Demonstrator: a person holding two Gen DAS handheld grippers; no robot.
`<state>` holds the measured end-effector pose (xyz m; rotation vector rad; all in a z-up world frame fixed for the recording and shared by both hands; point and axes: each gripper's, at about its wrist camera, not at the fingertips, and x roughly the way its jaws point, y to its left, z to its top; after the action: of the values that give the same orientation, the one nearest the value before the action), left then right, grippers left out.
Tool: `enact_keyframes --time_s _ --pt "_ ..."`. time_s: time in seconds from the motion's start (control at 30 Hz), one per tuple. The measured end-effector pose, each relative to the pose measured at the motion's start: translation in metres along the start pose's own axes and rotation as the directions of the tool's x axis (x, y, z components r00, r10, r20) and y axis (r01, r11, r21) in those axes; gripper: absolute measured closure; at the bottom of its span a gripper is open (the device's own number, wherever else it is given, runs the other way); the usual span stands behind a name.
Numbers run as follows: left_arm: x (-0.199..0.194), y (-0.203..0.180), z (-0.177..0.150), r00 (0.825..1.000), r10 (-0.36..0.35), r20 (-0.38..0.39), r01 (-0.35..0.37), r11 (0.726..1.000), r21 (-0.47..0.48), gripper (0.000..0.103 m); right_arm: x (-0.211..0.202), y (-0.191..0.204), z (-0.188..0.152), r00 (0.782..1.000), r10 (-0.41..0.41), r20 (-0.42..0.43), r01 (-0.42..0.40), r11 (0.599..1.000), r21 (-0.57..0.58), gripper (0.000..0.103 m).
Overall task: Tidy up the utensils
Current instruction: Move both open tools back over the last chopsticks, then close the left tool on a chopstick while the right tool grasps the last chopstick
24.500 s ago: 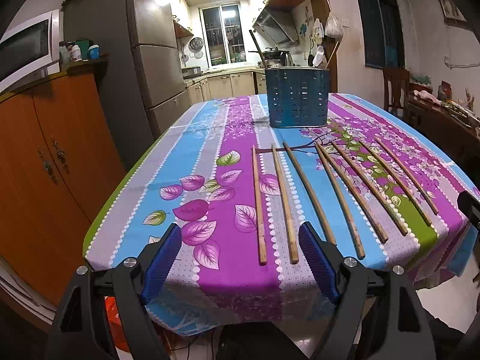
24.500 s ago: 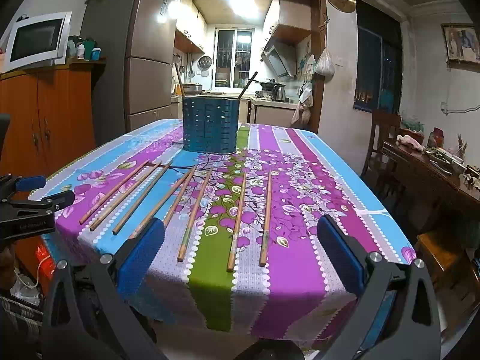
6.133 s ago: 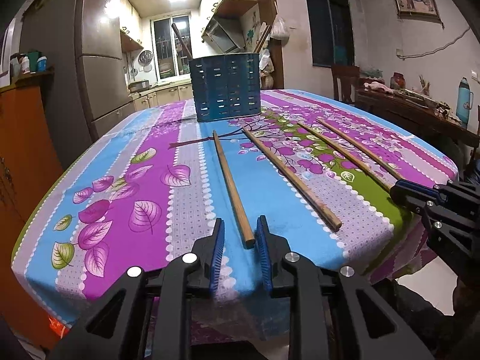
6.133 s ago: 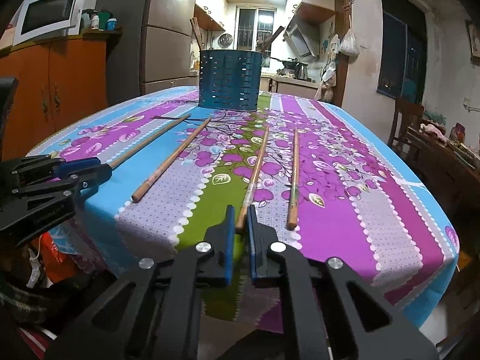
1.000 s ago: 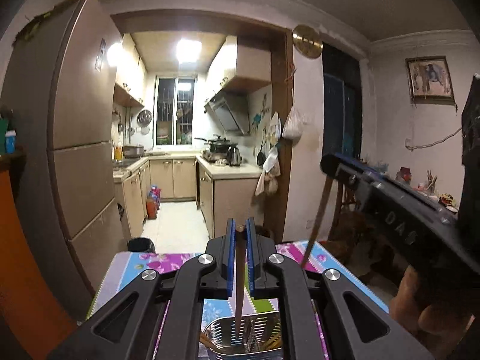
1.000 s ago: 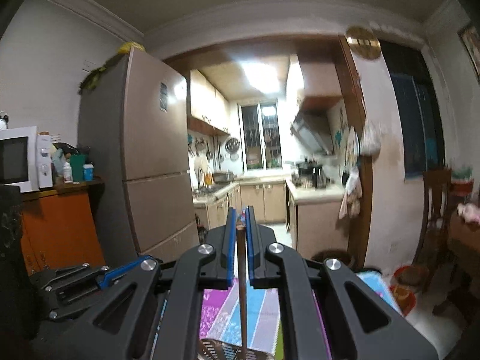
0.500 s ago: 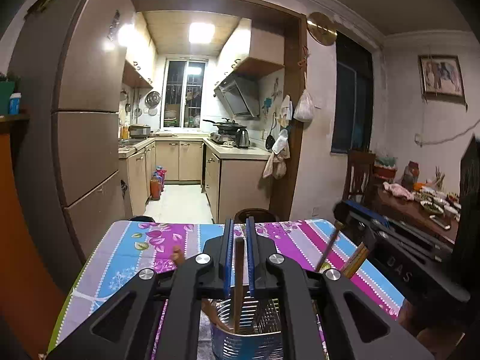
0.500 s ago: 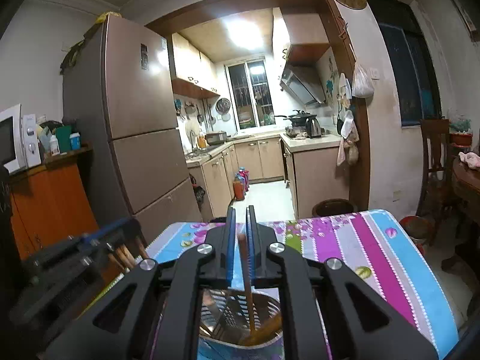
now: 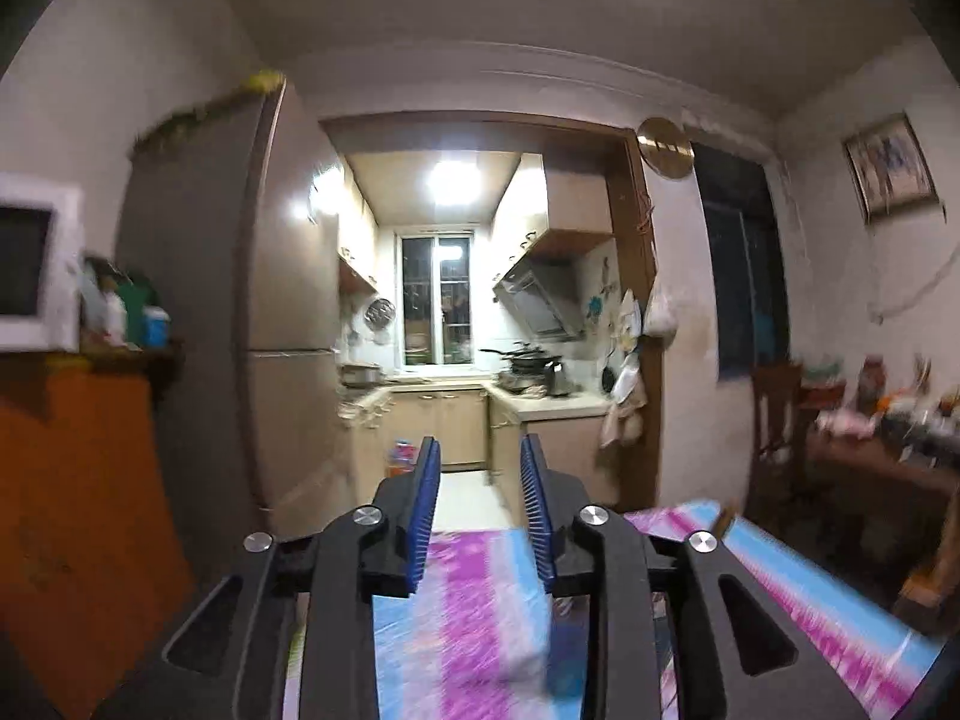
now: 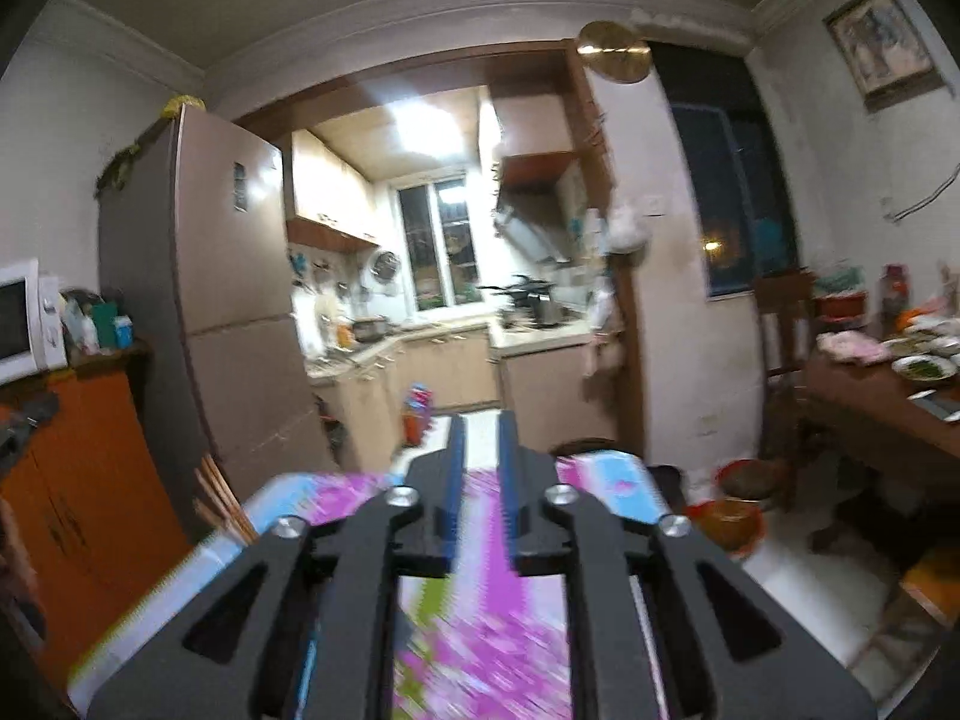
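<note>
Left wrist: my left gripper [image 9: 478,462] is parted and empty, raised over the striped tablecloth [image 9: 468,630]. One brown stick tip [image 9: 726,519] shows at right, blurred; no holder in view.

Right wrist: my right gripper [image 10: 480,438] has a narrow gap with nothing in it. Chopstick ends [image 10: 219,501] stand at the left. I judge both loads delivered; what is left on the table I cannot tell.

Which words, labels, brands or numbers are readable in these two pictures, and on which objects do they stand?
None can be read.
Sticker on the refrigerator door: too small and blurred.
Bottles beside the microwave: labels blurred.
Framed picture on the wall: no legible text.
</note>
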<state>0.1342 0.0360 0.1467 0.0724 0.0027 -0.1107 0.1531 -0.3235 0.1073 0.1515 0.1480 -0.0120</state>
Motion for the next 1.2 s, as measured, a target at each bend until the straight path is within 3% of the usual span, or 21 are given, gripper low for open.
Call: enact_keyframes --time_s 0.07,0.13,0.2,0.27,0.3,0.37,0.4,0.53,0.63,0.7,0.8,0.87,0.97,1.07,1.2 --pt "-0.033 -0.010 -0.019 0.998 -0.035 -0.061 0.037 0.999 0.037 0.072 -0.036 -0.018 -0.019 0.999 -0.036 -0.027 0.036 0.999 -0.022 0.062" --pt "-0.062 -0.029 -0.051 0.983 -0.084 -0.165 0.097 0.993 0.071 0.072 -0.064 -0.029 -0.042 0.995 -0.067 -0.072 0.064 0.997 -0.043 0.061" --pt "-0.085 -0.052 -0.089 0.956 -0.129 -0.265 0.157 0.984 0.087 0.072 -0.088 -0.035 -0.075 0.986 -0.091 -0.137 0.084 0.995 -0.057 0.056" --pt "-0.108 -0.078 -0.132 0.915 -0.180 -0.362 0.222 0.972 0.077 0.072 -0.106 -0.036 -0.113 0.971 -0.105 -0.214 0.096 0.994 -0.052 0.052" --pt "-0.114 -0.086 -0.147 0.902 -0.192 -0.387 0.239 0.968 0.078 0.072 -0.112 -0.035 -0.128 0.965 -0.108 -0.239 0.099 0.994 -0.049 0.049" --pt "-0.130 -0.111 -0.184 0.859 -0.239 -0.452 0.306 0.949 0.080 0.072 -0.123 -0.028 -0.163 0.952 -0.111 -0.286 0.100 0.994 -0.052 0.048" --pt "-0.135 -0.119 -0.197 0.851 -0.245 -0.465 0.322 0.942 0.093 0.072 -0.126 -0.022 -0.178 0.946 -0.105 -0.308 0.091 0.994 -0.059 0.048" --pt "-0.153 -0.146 -0.231 0.866 -0.230 -0.445 0.338 0.924 0.179 0.072 -0.137 0.009 -0.227 0.939 -0.042 -0.342 0.019 0.997 -0.070 0.048" --pt "-0.148 -0.151 -0.243 0.849 -0.237 -0.473 0.334 0.933 0.132 0.072 -0.143 0.034 -0.251 0.947 -0.032 -0.320 -0.012 0.991 -0.133 0.048" --pt "-0.147 -0.154 -0.251 0.855 -0.220 -0.470 0.320 0.936 0.144 0.072 -0.144 0.046 -0.262 0.949 -0.001 -0.315 -0.050 0.987 -0.152 0.059" --pt "-0.144 -0.157 -0.262 0.859 -0.185 -0.477 0.287 0.946 0.149 0.072 -0.138 0.054 -0.269 0.945 0.035 -0.325 -0.090 0.984 -0.156 0.071" --pt "-0.139 -0.158 -0.266 0.855 -0.175 -0.488 0.278 0.949 0.146 0.072 -0.131 0.056 -0.270 0.942 0.051 -0.332 -0.110 0.981 -0.162 0.072" --pt "-0.140 -0.159 -0.267 0.876 -0.150 -0.458 0.250 0.954 0.167 0.073 -0.124 0.055 -0.271 0.936 0.064 -0.347 -0.124 0.980 -0.154 0.072" --pt "-0.140 -0.156 -0.266 0.881 -0.139 -0.453 0.235 0.958 0.164 0.091 -0.119 0.052 -0.271 0.931 0.066 -0.358 -0.127 0.981 -0.149 0.072" --pt "-0.138 -0.155 -0.268 0.885 -0.141 -0.443 0.234 0.959 0.162 0.093 -0.114 0.048 -0.275 0.923 0.077 -0.377 -0.135 0.982 -0.131 0.073"
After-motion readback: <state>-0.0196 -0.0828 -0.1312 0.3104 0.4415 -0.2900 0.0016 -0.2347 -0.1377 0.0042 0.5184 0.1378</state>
